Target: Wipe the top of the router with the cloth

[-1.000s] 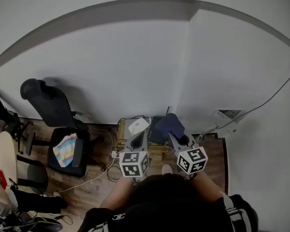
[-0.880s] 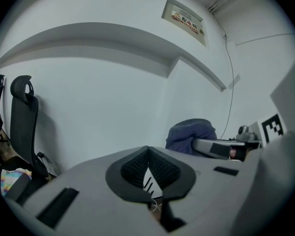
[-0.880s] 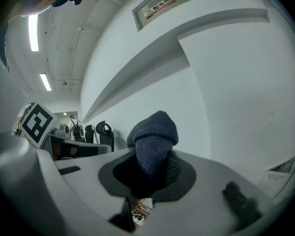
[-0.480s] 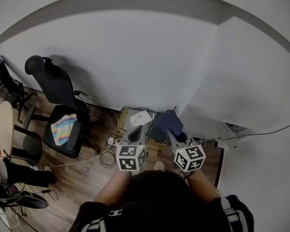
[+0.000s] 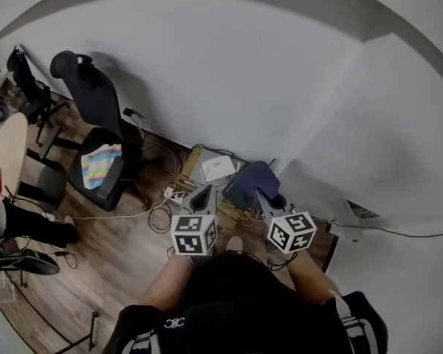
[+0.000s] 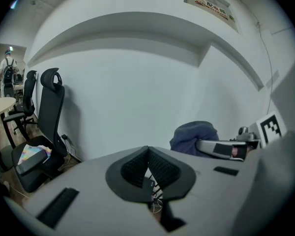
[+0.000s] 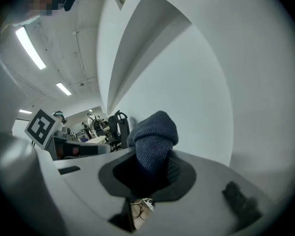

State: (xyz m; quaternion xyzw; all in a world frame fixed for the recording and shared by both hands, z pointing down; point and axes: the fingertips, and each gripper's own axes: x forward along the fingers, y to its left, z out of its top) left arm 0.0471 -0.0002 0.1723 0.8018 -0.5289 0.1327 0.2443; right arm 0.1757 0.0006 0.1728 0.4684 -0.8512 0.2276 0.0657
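Note:
A white router point(image 5: 217, 168) lies on a low wooden crate point(image 5: 192, 169) against the wall, in the head view. My right gripper point(image 5: 264, 196) is shut on a dark blue cloth point(image 5: 251, 181), which bunches above its jaws just right of the router. In the right gripper view the cloth point(image 7: 154, 136) sticks up from between the pads, with my right gripper point(image 7: 150, 173) closed around it. My left gripper point(image 5: 204, 195) hovers just in front of the router. Its pads point(image 6: 160, 167) meet with nothing between them, so my left gripper point(image 6: 147, 165) is shut. The cloth point(image 6: 194, 136) also shows at the right there.
A black office chair point(image 5: 96, 146) with a colourful towel point(image 5: 102, 155) on its seat stands to the left. Cables and a power strip point(image 5: 170, 195) lie on the wood floor by the crate. A round table edge point(image 5: 4, 153) is at the far left.
The head view has swung, so the chair and crate sit higher and further left in the picture. Both grippers stay raised near the router, the right one holding the cloth throughout.

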